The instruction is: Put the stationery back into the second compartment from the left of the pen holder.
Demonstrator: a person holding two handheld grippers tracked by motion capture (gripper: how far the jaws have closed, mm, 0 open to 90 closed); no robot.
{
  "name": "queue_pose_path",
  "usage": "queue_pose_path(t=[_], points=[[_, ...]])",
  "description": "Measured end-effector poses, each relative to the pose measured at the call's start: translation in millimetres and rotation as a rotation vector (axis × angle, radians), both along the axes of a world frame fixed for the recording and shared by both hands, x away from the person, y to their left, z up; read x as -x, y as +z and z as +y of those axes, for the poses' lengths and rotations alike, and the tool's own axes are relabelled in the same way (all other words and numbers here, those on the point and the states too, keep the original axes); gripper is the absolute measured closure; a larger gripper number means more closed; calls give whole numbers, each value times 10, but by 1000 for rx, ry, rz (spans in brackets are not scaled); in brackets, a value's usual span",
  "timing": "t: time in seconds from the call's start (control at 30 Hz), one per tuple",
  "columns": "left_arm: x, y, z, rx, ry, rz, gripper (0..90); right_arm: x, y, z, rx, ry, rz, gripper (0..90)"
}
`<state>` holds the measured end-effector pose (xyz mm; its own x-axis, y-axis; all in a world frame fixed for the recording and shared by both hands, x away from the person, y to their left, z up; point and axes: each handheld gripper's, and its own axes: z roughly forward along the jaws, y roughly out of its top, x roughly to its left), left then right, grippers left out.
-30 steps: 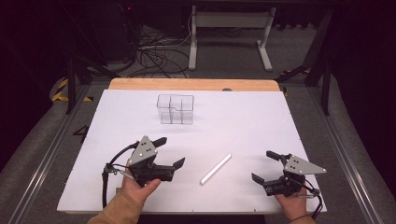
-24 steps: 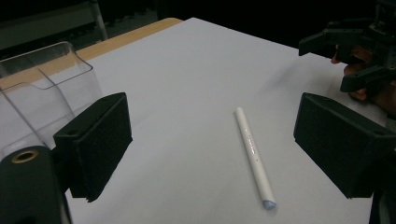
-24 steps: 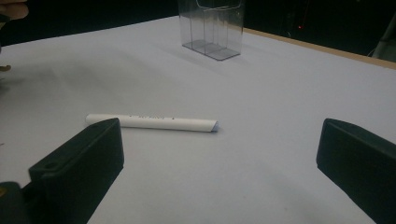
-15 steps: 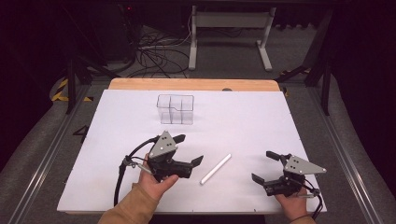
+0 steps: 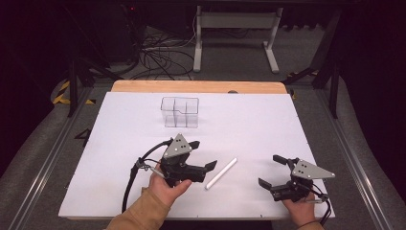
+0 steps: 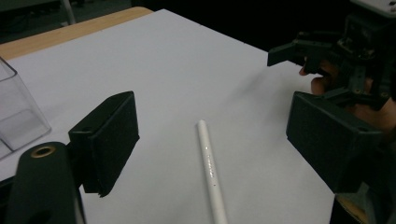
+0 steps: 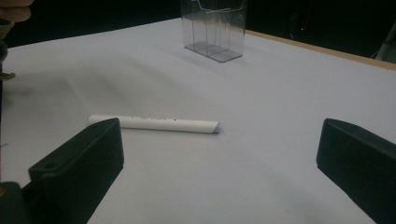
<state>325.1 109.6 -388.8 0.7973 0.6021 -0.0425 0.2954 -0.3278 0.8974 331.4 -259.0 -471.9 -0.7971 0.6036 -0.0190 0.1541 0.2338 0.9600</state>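
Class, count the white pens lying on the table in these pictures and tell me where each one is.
1. The white pen lies flat on the white table, between the left gripper and the right gripper, nearer the left one. The clear box looks empty.

Both grippers, left gripper (image 5: pixel 202 155) & right gripper (image 5: pixel 275 171), are wearing black jaws w/ grey 3-cornered plates, trailing black cables; tan sleeve (image 5: pixel 140 215) showing.
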Motion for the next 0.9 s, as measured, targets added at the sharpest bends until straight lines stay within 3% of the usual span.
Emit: queue_pose_path(t=[0.1,0.17,0.2,0.23,0.27,0.3,0.33,0.5,0.6,0.63,0.67,0.73,0.9], points=[[12,14,-91,-85,-14,-1,239,1,0,-1,1,1,-2,12],[10,18,-116,-102,-18,4,252,1,0,-2,0,1,-2,12],[0,29,-158,-118,-33,30,280,2,0,-3,-1,2,-2,12],[0,29,-158,-118,-33,30,294,2,0,-3,-1,2,-2,12],[-19,40,-199,-127,-46,74,296,2,0,-4,-1,2,-2,12],[-19,40,-199,-127,-46,74,297,2,0,-4,-1,2,-2,12],[-51,50,-227,-131,-56,115,300,2,0,-5,-2,2,-1,12],[-117,64,-295,-159,-53,177,314,-1,-2,-6,-1,3,-1,12],[-145,59,-330,-194,-56,191,326,-2,-3,-6,0,3,-2,12],[-167,48,-366,-236,-54,197,337,-3,-3,-6,0,3,-2,12],[-167,48,-366,-236,-54,197,343,-3,-3,-6,0,3,-2,12],[-192,28,-419,-284,-46,202,343,-3,-4,-6,0,4,-1,13],[-240,-18,-476,-316,-36,232,343,-2,-4,-5,0,6,0,13]])
